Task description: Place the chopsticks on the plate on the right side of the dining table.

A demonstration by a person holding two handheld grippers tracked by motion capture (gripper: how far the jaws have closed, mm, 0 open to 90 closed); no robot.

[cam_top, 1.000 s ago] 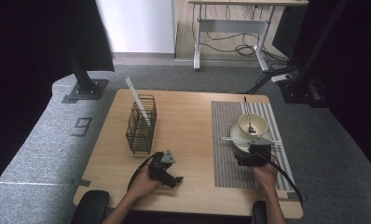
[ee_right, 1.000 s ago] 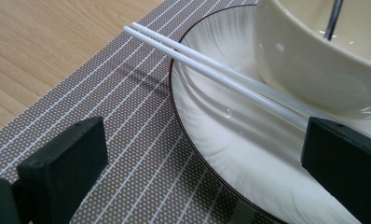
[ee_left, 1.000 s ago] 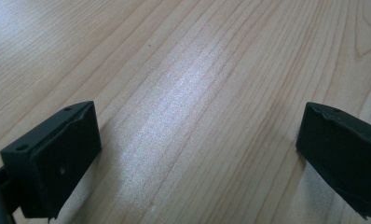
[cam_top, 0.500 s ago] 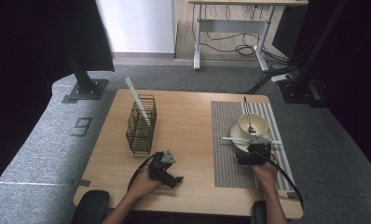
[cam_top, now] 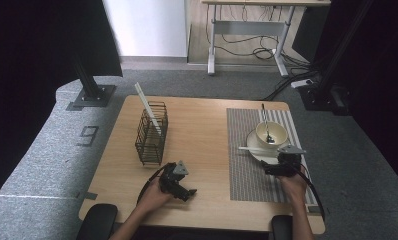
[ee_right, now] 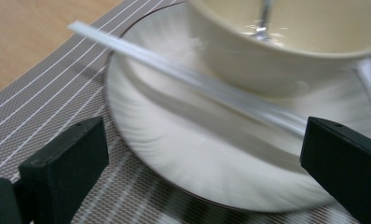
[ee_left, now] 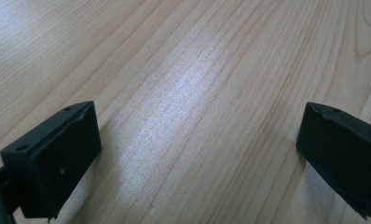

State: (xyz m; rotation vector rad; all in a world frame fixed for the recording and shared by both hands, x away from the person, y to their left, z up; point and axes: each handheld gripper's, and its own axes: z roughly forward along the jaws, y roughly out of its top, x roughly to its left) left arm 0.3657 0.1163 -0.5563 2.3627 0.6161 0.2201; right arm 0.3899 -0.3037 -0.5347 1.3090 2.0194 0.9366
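The right hand-held gripper (cam_top: pixel 276 169) sits low on the striped placemat (cam_top: pixel 247 170), just short of the near rim of the white plate (cam_top: pixel 257 150). Its jaws are spread wide with nothing between them, and in the right gripper view they frame the plate's near edge. That suggests it is lined up to take something from the plate.

The likely target is the white chopstick (ee_right: pixel 183 77), which lies slantwise across the plate, one end overhanging the rim toward the bare wood, so a jaw could slip beneath it. Behind it, on the same plate, stands a cream bowl (ee_right: pixel 286 42) with a metal spoon (cam_top: pixel 265 125) leaning inside it, handle pointing away from the person.

The left hand-held gripper (cam_top: pixel 187 192) rests on the bare wooden surface (cam_top: pixel 202 130), jaws also spread and empty, apparently parked while the right side works.

A black wire basket (cam_top: pixel 151 135) stands toward the left of the surface, well apart from the plate. A second white stick (cam_top: pixel 148 109) leans out of it, which suggests the basket is where such pieces are collected.
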